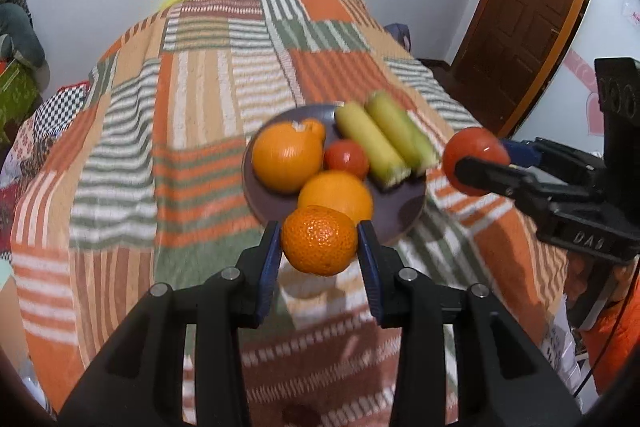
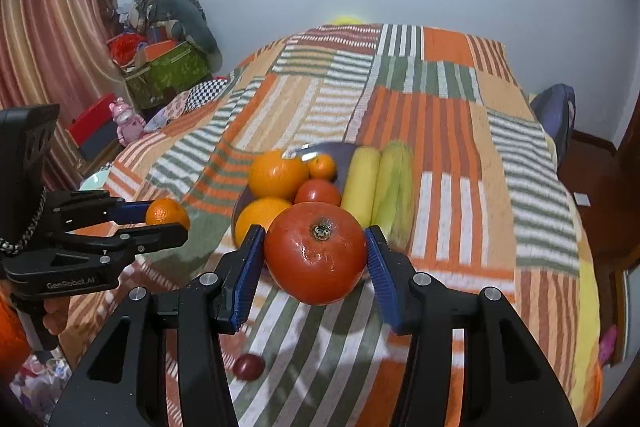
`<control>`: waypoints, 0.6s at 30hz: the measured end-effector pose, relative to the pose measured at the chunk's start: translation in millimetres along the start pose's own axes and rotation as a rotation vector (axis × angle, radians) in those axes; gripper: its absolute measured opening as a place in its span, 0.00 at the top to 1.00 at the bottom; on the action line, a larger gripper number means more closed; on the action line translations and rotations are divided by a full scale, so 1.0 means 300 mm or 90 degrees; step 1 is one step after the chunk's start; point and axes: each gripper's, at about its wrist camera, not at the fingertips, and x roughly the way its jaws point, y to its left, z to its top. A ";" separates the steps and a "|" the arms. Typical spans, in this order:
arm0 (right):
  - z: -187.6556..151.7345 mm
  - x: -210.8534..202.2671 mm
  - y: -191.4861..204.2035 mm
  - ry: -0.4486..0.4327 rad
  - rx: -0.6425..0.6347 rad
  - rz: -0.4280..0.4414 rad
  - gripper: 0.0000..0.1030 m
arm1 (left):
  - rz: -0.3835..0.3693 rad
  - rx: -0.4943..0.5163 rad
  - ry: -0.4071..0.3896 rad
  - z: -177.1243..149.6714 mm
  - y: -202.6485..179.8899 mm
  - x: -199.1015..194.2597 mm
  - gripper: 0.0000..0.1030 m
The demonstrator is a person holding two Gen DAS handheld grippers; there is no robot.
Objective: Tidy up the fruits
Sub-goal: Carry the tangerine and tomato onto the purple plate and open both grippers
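Observation:
My left gripper (image 1: 319, 241) is shut on a mandarin (image 1: 319, 239) and holds it above the near rim of a purple plate (image 1: 404, 211). My right gripper (image 2: 315, 251) is shut on a big red tomato (image 2: 315, 251), held above the bed just before the plate (image 2: 338, 149). On the plate lie two oranges (image 1: 287, 157), a small tomato (image 1: 346, 159), a small mandarin (image 2: 322, 167) and two corn cobs (image 1: 374, 143). The right gripper with its tomato shows in the left wrist view (image 1: 476, 161); the left gripper with its mandarin shows in the right wrist view (image 2: 166, 215).
The plate sits on a bed with a striped patchwork blanket (image 1: 192, 131). A small dark red fruit (image 2: 249, 367) lies on the blanket below my right gripper. A brown door (image 1: 532, 7) stands at the right; boxes and clutter (image 2: 168, 67) stand at the left wall.

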 end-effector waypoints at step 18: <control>0.144 0.168 -0.085 -0.007 -0.012 -0.021 0.54 | -0.040 -0.015 0.016 0.196 -0.001 0.239 0.63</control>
